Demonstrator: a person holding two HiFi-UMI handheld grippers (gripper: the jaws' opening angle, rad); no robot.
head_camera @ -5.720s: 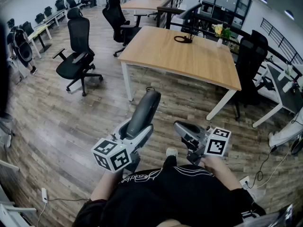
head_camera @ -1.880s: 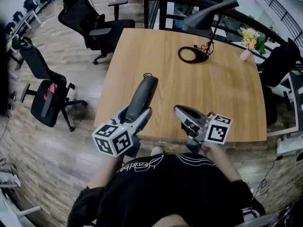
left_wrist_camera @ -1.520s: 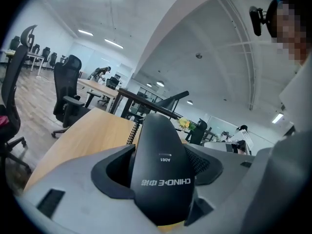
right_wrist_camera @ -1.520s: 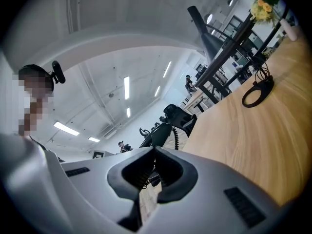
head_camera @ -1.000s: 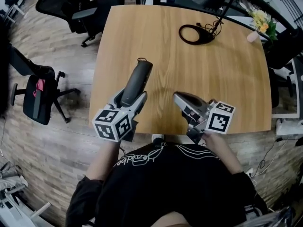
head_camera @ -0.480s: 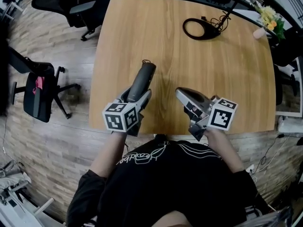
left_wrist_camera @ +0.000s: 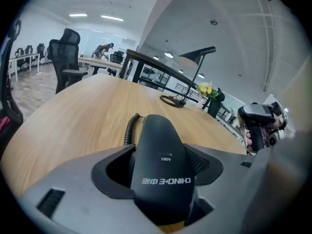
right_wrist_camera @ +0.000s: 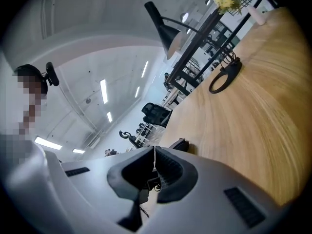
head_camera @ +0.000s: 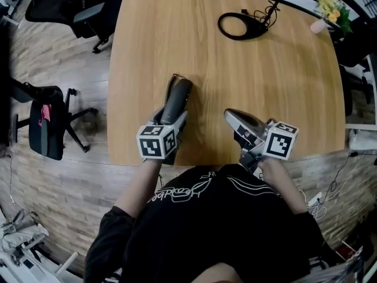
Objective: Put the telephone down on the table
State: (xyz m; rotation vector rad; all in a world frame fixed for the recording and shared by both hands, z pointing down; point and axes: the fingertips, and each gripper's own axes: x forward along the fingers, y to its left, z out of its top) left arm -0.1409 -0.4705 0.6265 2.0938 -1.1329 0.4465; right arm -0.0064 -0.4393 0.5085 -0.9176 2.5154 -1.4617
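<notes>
A black telephone handset (head_camera: 175, 101) with a coiled cord (left_wrist_camera: 130, 127) at its far end lies lengthwise between the jaws of my left gripper (head_camera: 170, 118). The gripper is shut on the handset (left_wrist_camera: 161, 165) and holds it low over the front left part of the wooden table (head_camera: 265, 75). I cannot tell whether it touches the wood. My right gripper (head_camera: 234, 118) hovers to its right over the table's near edge. Its jaws are shut with nothing in them, meeting in a thin line (right_wrist_camera: 154, 159). The handset's end (right_wrist_camera: 181, 144) shows just beyond them.
A black ring-shaped lamp base (head_camera: 238, 26) with its cable sits at the table's far side, and a small vase of flowers (head_camera: 328, 7) stands at the far right corner. Black office chairs (head_camera: 46, 124) stand on the floor to the left.
The person has walked up to the table, and both grippers now hang over its near edge. The handset has stayed in the left jaws throughout. The right jaws stay shut.
</notes>
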